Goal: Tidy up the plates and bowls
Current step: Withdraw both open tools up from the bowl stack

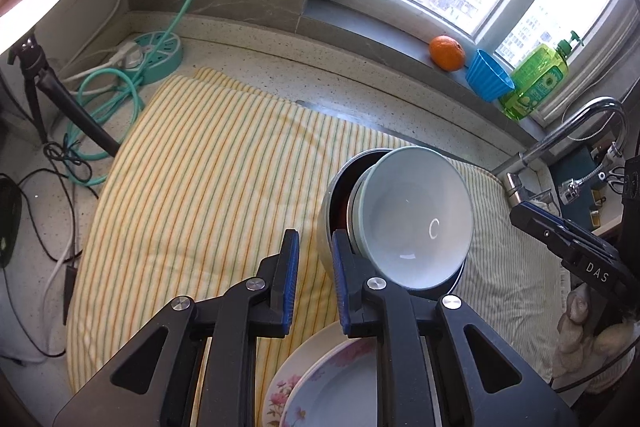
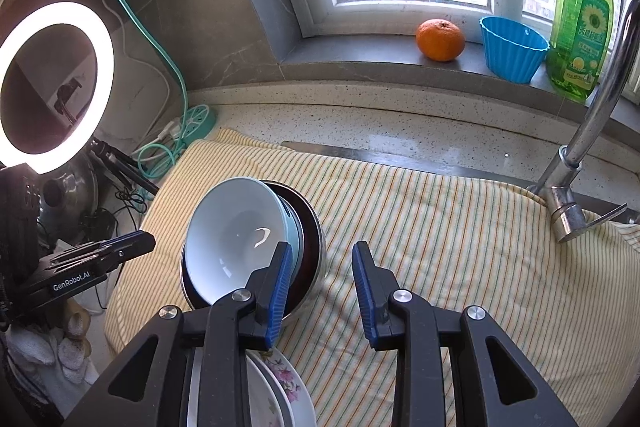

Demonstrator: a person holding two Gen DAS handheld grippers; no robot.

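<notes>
We note both grippers, left (image 1: 314,281) and right (image 2: 322,291), agape and empty. The bowl (image 1: 416,219) leans tilted in the pot (image 1: 332,211) mid-cloth (image 1: 192,167); plates (image 1: 328,383) lie at its near edge. A nudge could tip the bowl out.

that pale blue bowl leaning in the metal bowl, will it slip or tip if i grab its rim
Likely slippery: the pale blue bowl looks glossy, with glare inside. It sits tilted in the steel bowl, so a nudge may rock or slide it. Probably ceramic, so chippable.
</notes>
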